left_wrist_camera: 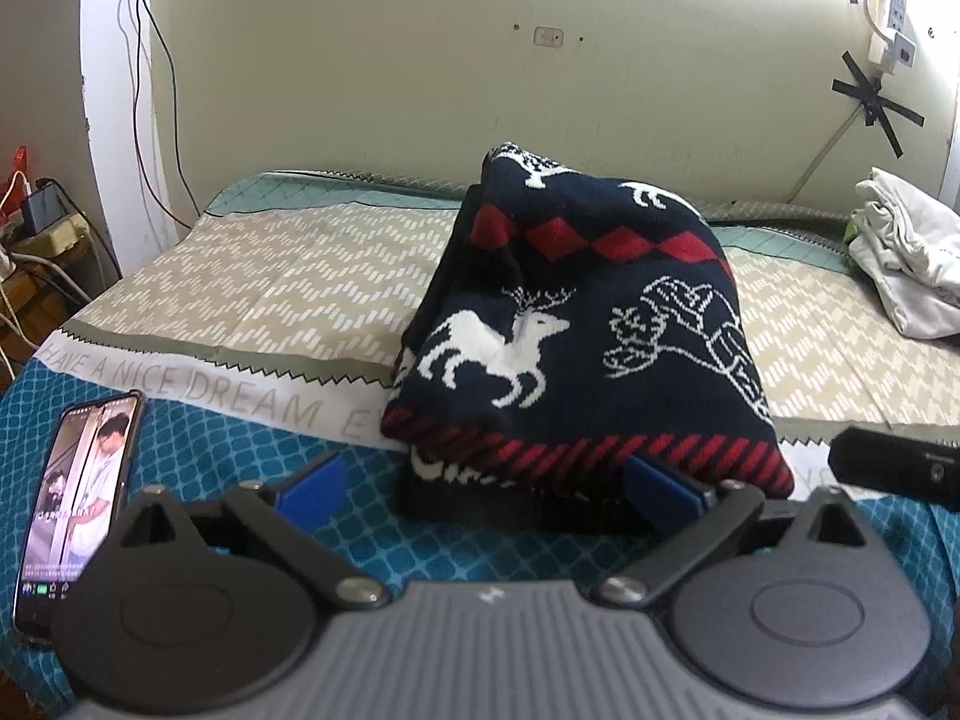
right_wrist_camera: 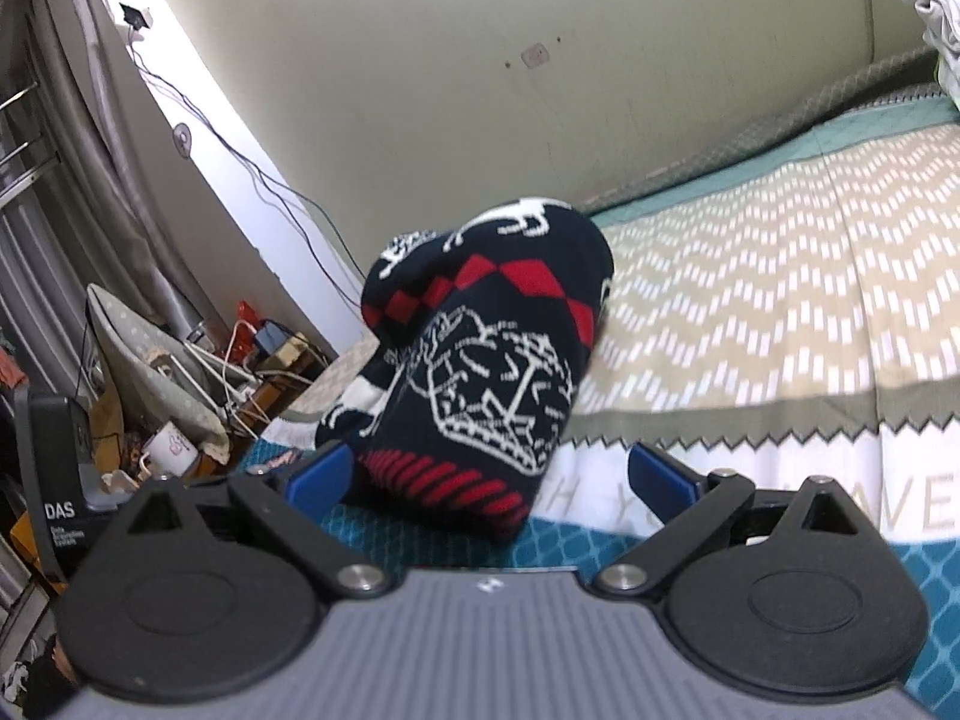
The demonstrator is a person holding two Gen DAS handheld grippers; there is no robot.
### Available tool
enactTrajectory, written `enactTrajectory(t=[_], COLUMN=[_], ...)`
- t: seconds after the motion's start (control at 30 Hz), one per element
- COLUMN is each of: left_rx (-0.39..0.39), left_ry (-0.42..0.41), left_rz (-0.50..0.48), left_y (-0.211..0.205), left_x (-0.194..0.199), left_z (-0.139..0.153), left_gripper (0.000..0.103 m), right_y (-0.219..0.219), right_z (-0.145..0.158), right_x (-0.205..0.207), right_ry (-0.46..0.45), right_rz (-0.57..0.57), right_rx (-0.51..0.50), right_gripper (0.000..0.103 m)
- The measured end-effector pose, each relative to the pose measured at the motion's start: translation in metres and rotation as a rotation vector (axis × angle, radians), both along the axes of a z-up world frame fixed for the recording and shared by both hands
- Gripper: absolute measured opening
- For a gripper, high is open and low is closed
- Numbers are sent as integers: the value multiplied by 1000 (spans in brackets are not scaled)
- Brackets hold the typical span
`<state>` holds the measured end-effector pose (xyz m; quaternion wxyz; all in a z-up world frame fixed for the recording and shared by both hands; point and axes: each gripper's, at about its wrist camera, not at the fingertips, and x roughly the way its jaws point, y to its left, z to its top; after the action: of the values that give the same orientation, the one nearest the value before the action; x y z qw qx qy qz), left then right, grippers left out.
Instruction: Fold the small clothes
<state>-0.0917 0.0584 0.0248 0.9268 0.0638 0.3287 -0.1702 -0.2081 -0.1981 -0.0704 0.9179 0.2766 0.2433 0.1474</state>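
Note:
A folded navy knit sweater [left_wrist_camera: 576, 324] with white reindeer and red diamonds sits in a thick bundle on the bed. In the left wrist view its red-striped hem lies just ahead of my left gripper [left_wrist_camera: 489, 483], whose blue pads [left_wrist_camera: 318, 483] stand wide apart and press on nothing. A black part of the other gripper [left_wrist_camera: 894, 462] pokes in at the right. The right wrist view shows the sweater [right_wrist_camera: 492, 372] from its end. Its near corner reaches between the wide jaws of my right gripper [right_wrist_camera: 492, 480], close to the left pad [right_wrist_camera: 321, 477] and not squeezed.
A phone [left_wrist_camera: 78, 498] with a lit screen lies on the teal quilt [left_wrist_camera: 240, 438] at the left. Pale folded clothes [left_wrist_camera: 906, 258] are piled at the far right of the bed. The beige wall [left_wrist_camera: 420, 60] runs behind, with cables and clutter [right_wrist_camera: 198, 396] off the bed's left side.

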Motion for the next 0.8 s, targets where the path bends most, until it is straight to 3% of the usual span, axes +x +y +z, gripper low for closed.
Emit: enactTrajectory(t=[0.2, 0.8], left_rx=[11, 15], left_ry=[8, 42], left_rz=[14, 30], left_y=[0, 3], left_x=[0, 2], left_z=[-2, -12], left_gripper=[103, 103], right_y=[0, 6], right_z=[-9, -14], right_x=[-3, -12], right_ry=[44, -7], right_rz=[-9, -63], right_rx=[3, -15], right_gripper=[96, 96])
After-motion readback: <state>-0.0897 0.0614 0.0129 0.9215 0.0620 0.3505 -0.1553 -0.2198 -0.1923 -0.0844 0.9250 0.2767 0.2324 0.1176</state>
